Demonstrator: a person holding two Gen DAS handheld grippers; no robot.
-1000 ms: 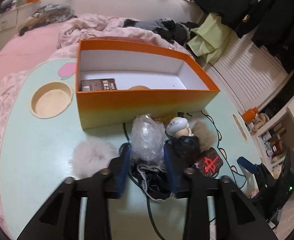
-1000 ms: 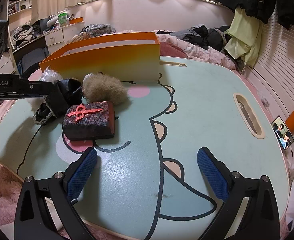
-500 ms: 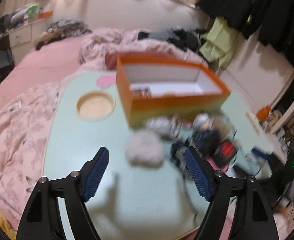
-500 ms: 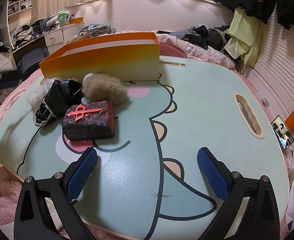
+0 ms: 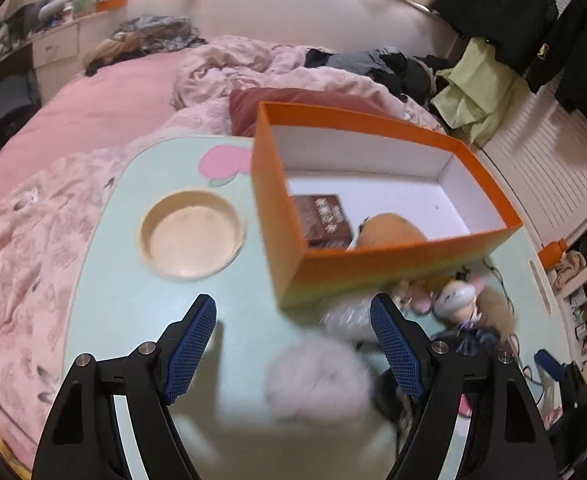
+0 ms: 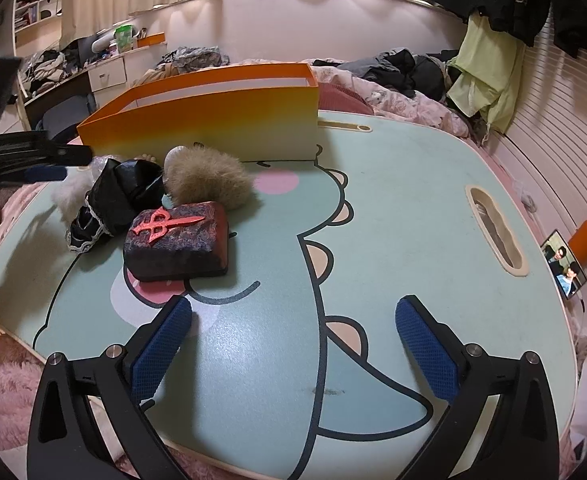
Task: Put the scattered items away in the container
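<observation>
On the pale green cartoon-printed table (image 6: 393, 208), the orange box (image 5: 377, 216) is seen standing open, its near wall hiding most of what lies inside; only part of a brown printed packet (image 5: 325, 216) and the top of an orange rounded object (image 5: 393, 232) are made out. The left gripper (image 5: 293, 344) is held with its jaws spread wide and nothing pressed between the blue pads; a pale fluffy ball (image 5: 317, 376) is seen below the gap, heavily blurred, so contact cannot be judged. A crinkled clear wrap (image 5: 345, 320) and a small figure with a white cap (image 5: 457, 296) are seen beside the box's near corner, both smeared and partly covered by the right-hand finger. The right gripper (image 6: 293, 344) is likewise held wide over bare table, empty. From its view, a dark block bearing a red emblem (image 6: 177, 244) is seen lying flat, touching a black lace-edged cloth (image 6: 117, 200) and a tan fur puff (image 6: 209, 180). A round recessed cup holder (image 5: 191, 236) is noted left of the box.
</observation>
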